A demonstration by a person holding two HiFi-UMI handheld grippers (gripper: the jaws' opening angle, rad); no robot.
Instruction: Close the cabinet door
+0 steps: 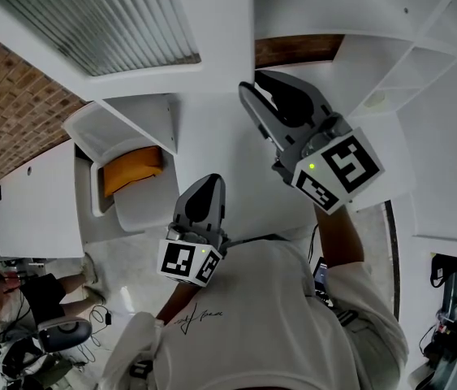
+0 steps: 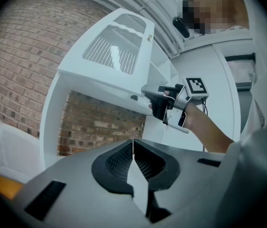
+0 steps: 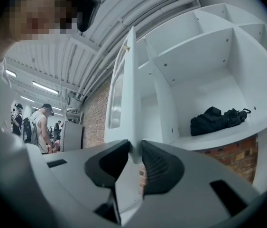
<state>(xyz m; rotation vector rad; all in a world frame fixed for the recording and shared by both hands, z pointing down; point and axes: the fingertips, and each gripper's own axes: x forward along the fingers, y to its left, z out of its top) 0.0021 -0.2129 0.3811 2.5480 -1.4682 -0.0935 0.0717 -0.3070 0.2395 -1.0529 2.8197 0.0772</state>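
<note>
**Jaws: right gripper [image 3: 134, 151] pinches the cabinet door [image 3: 125, 80]; left gripper [image 2: 133, 148] closed on nothing**

The right jaws are a narrow slit apart, clamped on the door's thin edge. The door stands edge-on up the middle of the frame. The left jaws meet, empty, at lower centre. Right of the door the cabinet [image 3: 204, 56] is open, with a black bag [image 3: 217, 118] on its shelf at centre right. Left of the door is open room.

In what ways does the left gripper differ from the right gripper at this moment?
The right gripper clamps the edge of the cabinet door between its jaws; the left gripper has its jaws together on nothing. The right gripper reaches out to the door; the left gripper sits back near the person's shirt. Both are grey with black pads.
</note>
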